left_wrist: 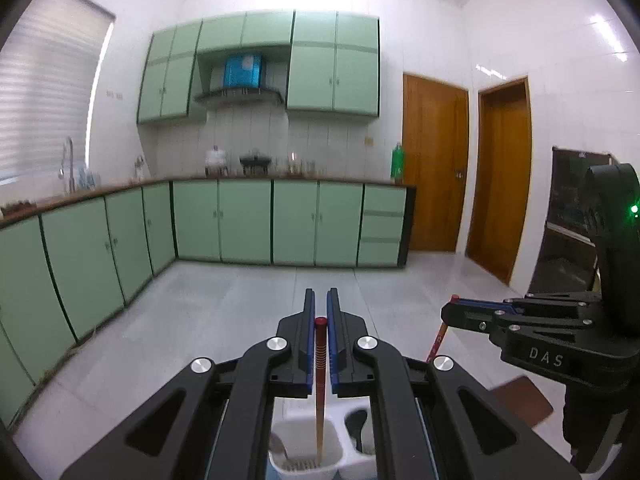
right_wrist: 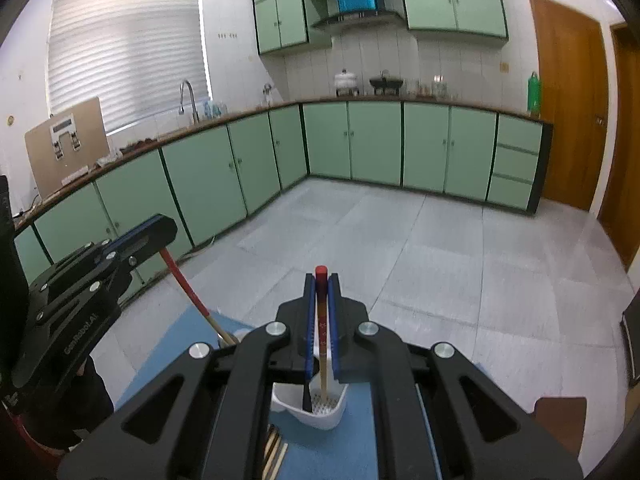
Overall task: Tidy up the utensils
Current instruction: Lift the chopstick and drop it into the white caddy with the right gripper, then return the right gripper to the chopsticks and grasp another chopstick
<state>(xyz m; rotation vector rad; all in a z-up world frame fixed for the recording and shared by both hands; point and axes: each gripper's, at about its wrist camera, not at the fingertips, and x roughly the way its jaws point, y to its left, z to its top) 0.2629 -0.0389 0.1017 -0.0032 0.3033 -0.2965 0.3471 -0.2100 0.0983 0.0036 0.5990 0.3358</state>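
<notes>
In the left wrist view my left gripper [left_wrist: 320,296] is shut on a red-topped wooden chopstick [left_wrist: 319,380]. The stick hangs upright with its tip inside the left compartment of a white utensil holder [left_wrist: 336,468]. A dark spoon [left_wrist: 356,424] stands in the neighbouring compartment. To the right, the right gripper [left_wrist: 454,300] pinches a second chopstick [left_wrist: 438,340]. In the right wrist view my right gripper [right_wrist: 321,280] is shut on that chopstick [right_wrist: 323,360], whose tip rests in the white holder [right_wrist: 332,416]. The left gripper [right_wrist: 160,236] with its stick [right_wrist: 188,288] shows at the left.
The holder stands on a blue mat [right_wrist: 180,344], with several loose chopsticks [right_wrist: 274,456] lying near the front. A brown seat [right_wrist: 560,412] is at the lower right. Green cabinets [right_wrist: 360,140] line the far walls, and a grey tiled floor [right_wrist: 400,240] lies beyond.
</notes>
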